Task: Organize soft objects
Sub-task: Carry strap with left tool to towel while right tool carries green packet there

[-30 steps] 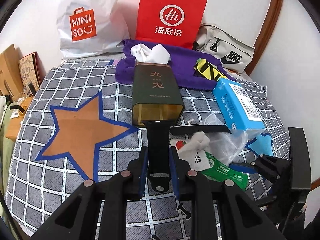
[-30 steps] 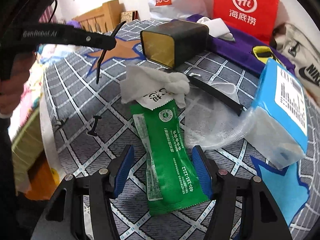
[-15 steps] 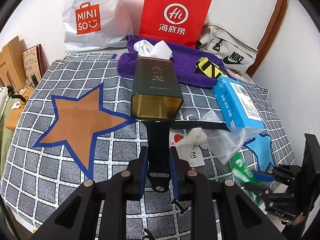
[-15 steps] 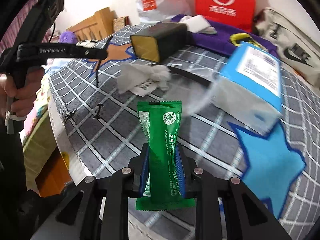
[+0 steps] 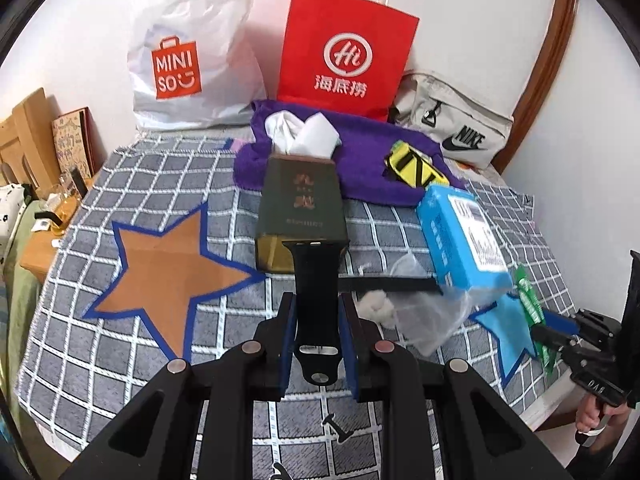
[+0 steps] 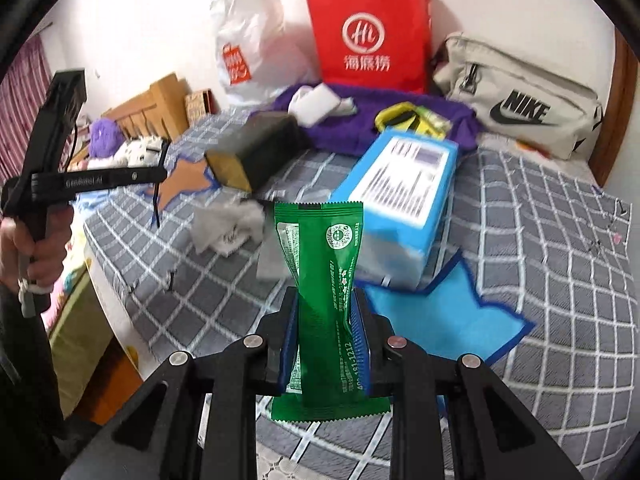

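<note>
Since a moment earlier, you had lifted the green packet [image 6: 326, 280] clear of the bed [image 6: 560, 248] and swung it right, over the blue star patch [image 6: 436, 316]. Your right gripper [image 6: 325, 336] was clenched on the packet's lower half, with the packet standing upright between the fingers [image 6: 290, 340]; from the left wrist view it appeared at the far right edge [image 5: 532, 304], beyond the blue tissue pack [image 5: 460, 236]. Your left gripper [image 5: 318, 344] stayed pinched on the black strap [image 5: 318, 300], which pointed forward toward the dark tin [image 5: 300, 208] lying on its side. White cloth [image 5: 302, 134] stuck out of the tin's far end, over the purple towel [image 5: 360, 160]. Between the two grippers lay a crumpled tissue [image 5: 378, 308] and a clear plastic bag [image 5: 432, 320], with a second black strap [image 5: 388, 283] lying flat beside them. Against the wall stood the Miniso bag [image 5: 180, 60], the red bag [image 5: 344, 52] and the Nike pouch [image 5: 452, 128].
</note>
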The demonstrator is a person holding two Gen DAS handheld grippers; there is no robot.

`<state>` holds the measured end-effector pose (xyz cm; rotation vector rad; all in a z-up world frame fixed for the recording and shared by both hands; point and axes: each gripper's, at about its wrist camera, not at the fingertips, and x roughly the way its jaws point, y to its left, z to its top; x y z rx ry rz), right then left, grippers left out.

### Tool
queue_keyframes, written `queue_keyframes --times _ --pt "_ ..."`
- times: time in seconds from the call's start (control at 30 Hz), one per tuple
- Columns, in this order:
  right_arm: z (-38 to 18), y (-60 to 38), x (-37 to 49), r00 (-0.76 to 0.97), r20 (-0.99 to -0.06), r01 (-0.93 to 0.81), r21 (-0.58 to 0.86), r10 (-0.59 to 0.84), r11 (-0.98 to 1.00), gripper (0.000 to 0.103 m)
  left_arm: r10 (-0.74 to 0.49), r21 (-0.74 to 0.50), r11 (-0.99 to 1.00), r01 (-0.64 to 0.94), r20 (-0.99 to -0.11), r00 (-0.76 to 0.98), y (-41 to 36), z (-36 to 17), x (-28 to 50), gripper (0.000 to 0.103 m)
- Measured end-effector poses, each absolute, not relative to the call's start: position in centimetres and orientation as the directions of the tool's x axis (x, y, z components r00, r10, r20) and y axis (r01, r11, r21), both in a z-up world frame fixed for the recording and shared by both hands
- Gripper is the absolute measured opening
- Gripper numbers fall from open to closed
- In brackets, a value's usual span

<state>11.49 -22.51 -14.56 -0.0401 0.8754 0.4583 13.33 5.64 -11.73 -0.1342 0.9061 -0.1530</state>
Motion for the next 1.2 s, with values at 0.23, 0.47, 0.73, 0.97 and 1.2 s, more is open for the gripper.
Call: queue_keyframes --times 0.23,0.47,0.73,0.97,1.2 --pt "-11.6 -22.9 14.2 0.588 -0.716 -0.399 0.150 0.378 0.904 0.025 -0.174 -0.182 0.982 0.053 -0.757 0.630 6.3 -9.8 15.1 0.020" --pt "-9.7 -23.2 17.4 0.610 -0.698 -0.385 0.153 0.375 0.910 0.025 -0.177 -0.193 0.980 0.046 -0.744 0.644 6.9 -8.3 17.5 0.020" --pt "-8.0 -23.6 21.1 0.642 -0.682 -0.365 0.130 0.350 0.922 0.025 -0.165 -0.183 0.982 0.042 -0.731 0.662 6.5 -7.2 20.4 0.020" --pt "-7.2 -24.3 24.7 0.662 -0.675 -0.328 0.129 0.325 0.936 0.025 -0.162 -0.183 0.983 0.037 -0.739 0.654 6.1 -7.1 23.5 0.020" --pt "-7.3 -25.0 28.4 0.669 -0.675 -0.301 0.138 0.311 0.944 0.025 -0.155 -0.176 0.984 0.032 -0.747 0.646 5.8 -7.3 26.3 0.020"
